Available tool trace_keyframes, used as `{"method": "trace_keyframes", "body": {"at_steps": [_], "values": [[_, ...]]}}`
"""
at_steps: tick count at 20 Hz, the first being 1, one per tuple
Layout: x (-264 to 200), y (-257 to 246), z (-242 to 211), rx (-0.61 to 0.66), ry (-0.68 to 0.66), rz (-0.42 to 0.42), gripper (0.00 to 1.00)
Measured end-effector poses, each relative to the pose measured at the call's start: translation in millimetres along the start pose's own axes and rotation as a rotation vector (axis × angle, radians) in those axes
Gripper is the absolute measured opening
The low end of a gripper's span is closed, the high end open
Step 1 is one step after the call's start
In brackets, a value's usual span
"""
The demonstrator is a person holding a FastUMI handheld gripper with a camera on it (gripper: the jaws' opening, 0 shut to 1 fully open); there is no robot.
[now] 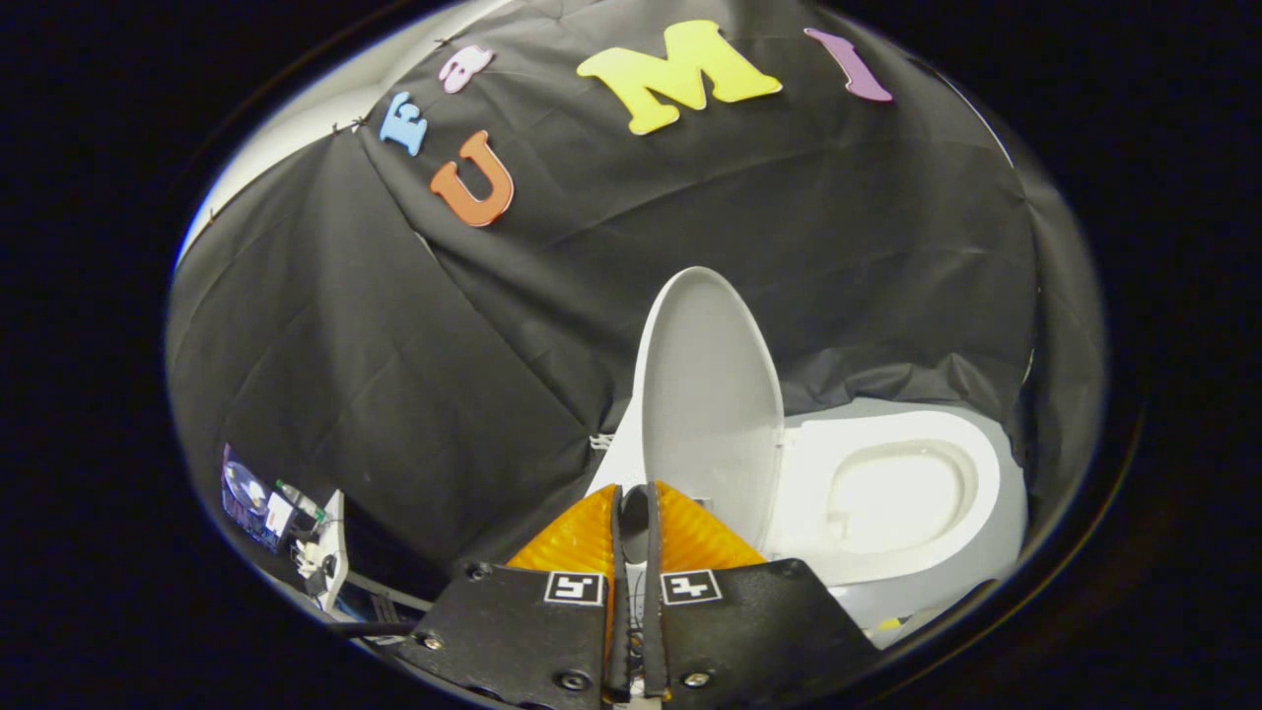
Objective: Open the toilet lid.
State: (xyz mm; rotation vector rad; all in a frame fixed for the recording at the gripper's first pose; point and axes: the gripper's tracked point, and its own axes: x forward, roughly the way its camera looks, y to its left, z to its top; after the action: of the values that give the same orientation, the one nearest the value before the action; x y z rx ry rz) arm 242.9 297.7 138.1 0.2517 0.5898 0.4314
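The floor [996, 463] shows as a pale grey strip around the toilet [887, 493], which stands on it at about two o'clock from the fingers. The black cloth wall [394, 375] hangs down to it behind.

I count one toilet [887, 493], with one lid [710, 394] standing upright and one seat [971, 473] lying flat around the one bowl opening [892, 493]. I have one gripper [633, 498] with two fingers, and they lie close together with only a thin slit between them, holding nothing. Each finger carries one square marker, so two markers: one on my left [575, 589] and one on my right [691, 587]. Off beyond my left finger sits a small heap of gear [281, 518]; it is too small and warped to count well, perhaps three or four items.
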Motion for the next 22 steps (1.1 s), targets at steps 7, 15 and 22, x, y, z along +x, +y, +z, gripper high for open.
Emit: {"method": "trace_keyframes", "body": {"at_steps": [7, 15, 22], "values": [[16, 20, -6, -0.024, 0.015, 0.016, 0.08], [31, 39, -14, -0.069, 0.018, 0.009, 0.08], [47, 57, -20, -0.140, 0.036, -0.034, 0.09]]}}
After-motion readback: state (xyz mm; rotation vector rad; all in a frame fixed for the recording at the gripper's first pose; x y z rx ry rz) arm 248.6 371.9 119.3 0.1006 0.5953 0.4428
